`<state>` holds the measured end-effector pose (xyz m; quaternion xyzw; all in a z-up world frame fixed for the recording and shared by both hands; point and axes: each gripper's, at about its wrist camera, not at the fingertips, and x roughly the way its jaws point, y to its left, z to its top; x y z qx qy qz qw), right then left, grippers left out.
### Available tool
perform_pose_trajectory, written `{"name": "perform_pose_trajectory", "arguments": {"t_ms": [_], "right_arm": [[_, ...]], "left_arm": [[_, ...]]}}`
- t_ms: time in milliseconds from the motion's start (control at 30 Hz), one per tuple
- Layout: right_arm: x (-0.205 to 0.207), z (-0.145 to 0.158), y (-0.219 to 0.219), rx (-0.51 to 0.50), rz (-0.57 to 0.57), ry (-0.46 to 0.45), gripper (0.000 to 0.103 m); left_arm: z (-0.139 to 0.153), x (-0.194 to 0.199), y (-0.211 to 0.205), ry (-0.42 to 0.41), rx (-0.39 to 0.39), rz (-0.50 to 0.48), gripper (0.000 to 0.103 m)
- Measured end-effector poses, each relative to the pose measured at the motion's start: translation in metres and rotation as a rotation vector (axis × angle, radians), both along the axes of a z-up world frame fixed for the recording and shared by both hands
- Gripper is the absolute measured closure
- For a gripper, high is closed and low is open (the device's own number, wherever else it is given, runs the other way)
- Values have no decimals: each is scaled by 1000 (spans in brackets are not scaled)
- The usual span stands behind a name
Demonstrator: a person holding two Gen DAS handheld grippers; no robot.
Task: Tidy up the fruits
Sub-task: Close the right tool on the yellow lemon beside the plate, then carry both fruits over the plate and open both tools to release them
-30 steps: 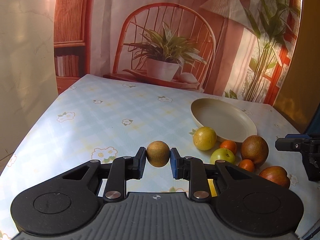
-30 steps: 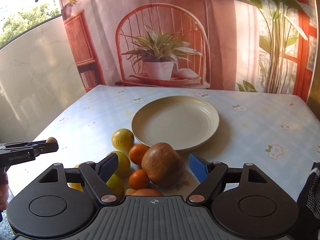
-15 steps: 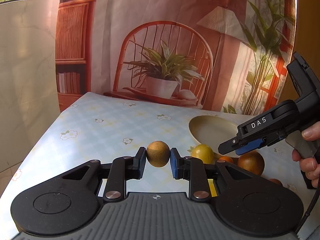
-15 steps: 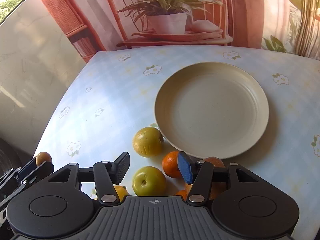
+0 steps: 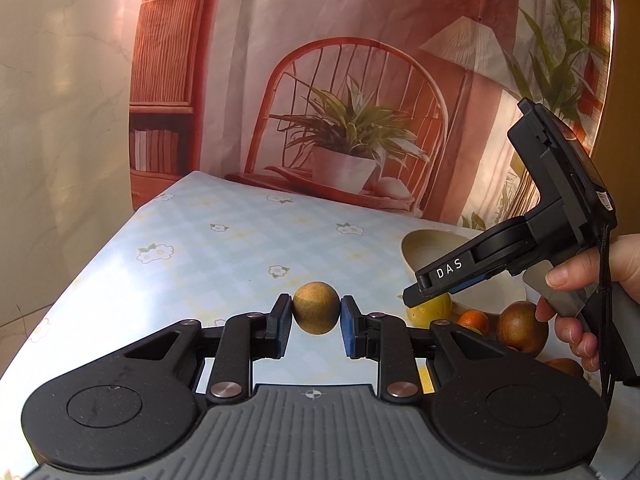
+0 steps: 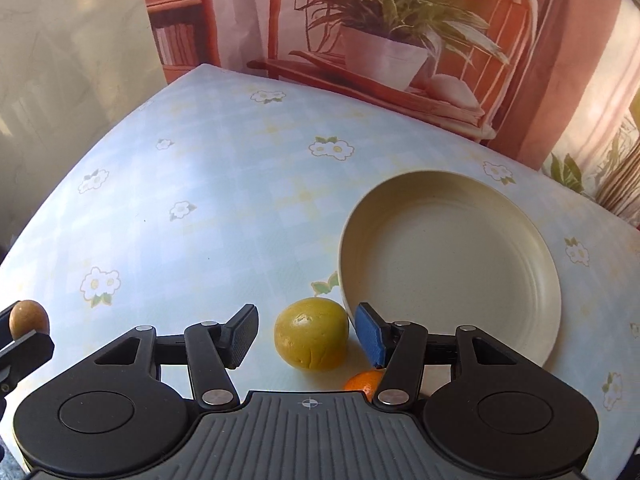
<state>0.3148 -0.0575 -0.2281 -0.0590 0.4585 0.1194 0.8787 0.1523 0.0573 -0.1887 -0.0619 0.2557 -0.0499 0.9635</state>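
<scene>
L gripper point(image 5: 316, 309) clamped on small brown fruit point(image 5: 316, 307), off the table. R gripper point(image 6: 306, 330) open round yellow fruit point(image 6: 311, 334) by plate point(image 6: 552, 268) near edge. Risk: blue pad clips rim, fruit rolls.

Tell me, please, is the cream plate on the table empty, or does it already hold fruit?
Empty. In the right wrist view the plate shows only bare cream surface; the yellow fruit sits on the tablecloth just outside its rim.

Warm sunlight, sharp focus, fisheye-bent edges
</scene>
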Motion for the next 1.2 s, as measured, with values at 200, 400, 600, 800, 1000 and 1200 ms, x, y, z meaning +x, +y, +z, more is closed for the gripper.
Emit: {"name": "perform_pose_trajectory", "arguments": {"t_ms": [200, 400, 600, 800, 1000, 1200], "right_arm": [[1, -8, 15, -105, 22, -4, 55], [-2, -7, 13, -91, 50, -11, 63], [-5, 2, -18, 118, 8, 10, 63], [-5, 12, -62, 244, -68, -12, 63], [7, 15, -121, 316, -179, -43, 63], [24, 4, -168, 321, -264, -50, 63]], "left_arm": [[-2, 4, 2, 7, -11, 7, 76], [-3, 5, 0, 13, -10, 7, 76], [-2, 7, -3, 21, -9, -8, 76], [6, 17, -15, 2, 28, -66, 76], [19, 40, -37, -11, 50, -128, 76], [25, 86, -75, 7, 60, -222, 76]]}}
